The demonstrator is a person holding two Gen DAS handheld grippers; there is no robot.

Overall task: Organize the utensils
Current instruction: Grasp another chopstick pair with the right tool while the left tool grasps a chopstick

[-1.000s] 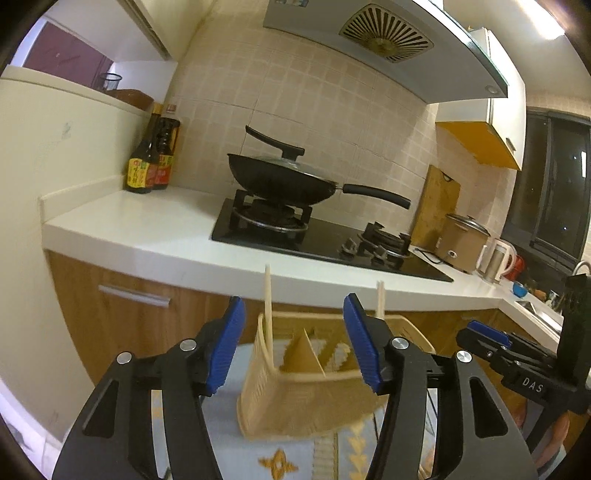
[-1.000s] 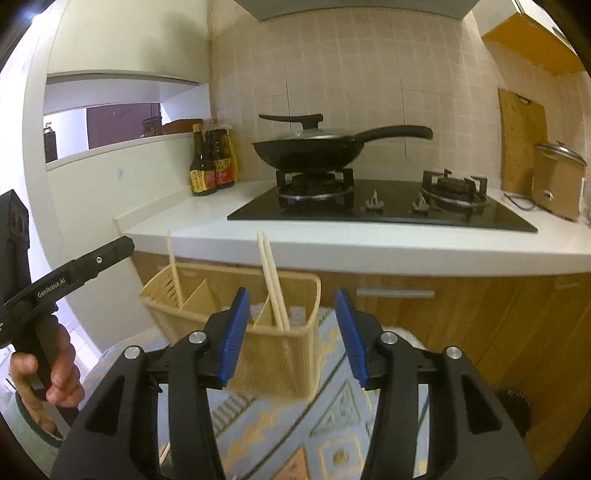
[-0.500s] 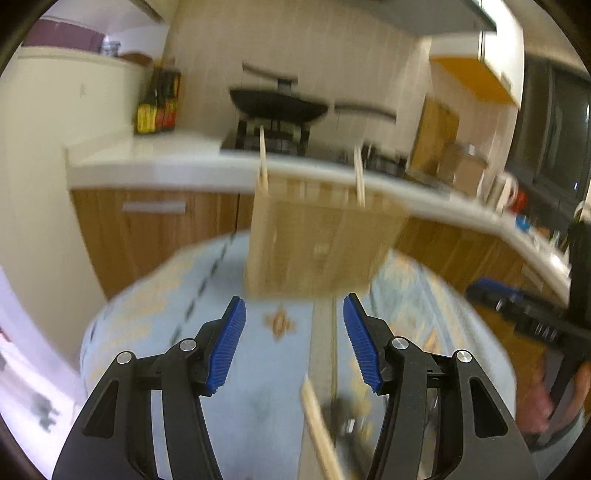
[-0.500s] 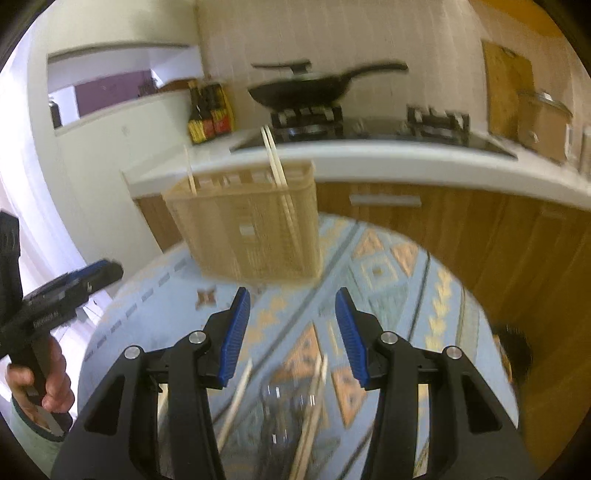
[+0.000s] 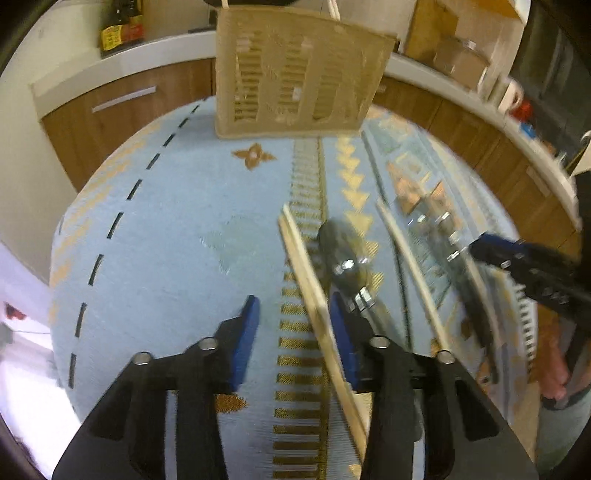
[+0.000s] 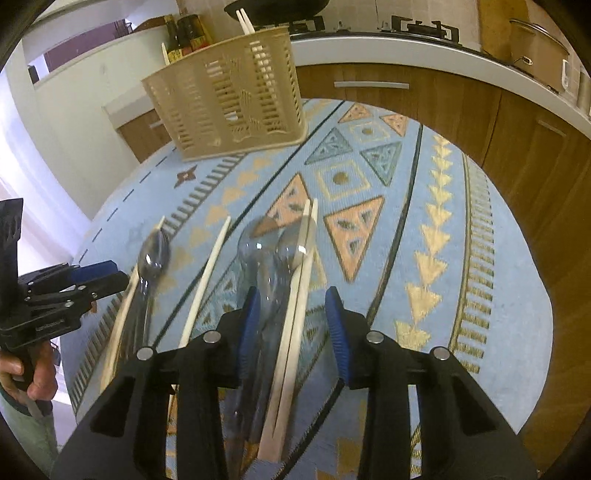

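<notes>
A beige slotted utensil basket (image 5: 295,70) (image 6: 229,99) stands at the far edge of a blue patterned tablecloth (image 5: 166,240) (image 6: 443,206), with chopsticks sticking up in it. Wooden chopsticks (image 5: 314,310) (image 6: 295,306) and metal spoons (image 5: 343,258) (image 6: 153,251) lie loose on the cloth. My left gripper (image 5: 293,306) is open above the cloth, a chopstick pair running between its fingers by the right one. My right gripper (image 6: 291,299) is open over a chopstick pair and two spoons (image 6: 269,243). The right gripper also shows in the left wrist view (image 5: 524,258), the left one in the right wrist view (image 6: 74,284).
Behind the table run wooden kitchen cabinets (image 6: 406,85) under a white counter (image 6: 369,48) with a gas stove (image 6: 417,27), sauce bottles (image 5: 118,26) (image 6: 184,33) and a cooker pot (image 6: 535,48). A white wall stands at the left.
Both cameras have tilted down from the counter and basket top to the tablecloth. The loose chopsticks and spoons have come into view beneath the open grippers.
</notes>
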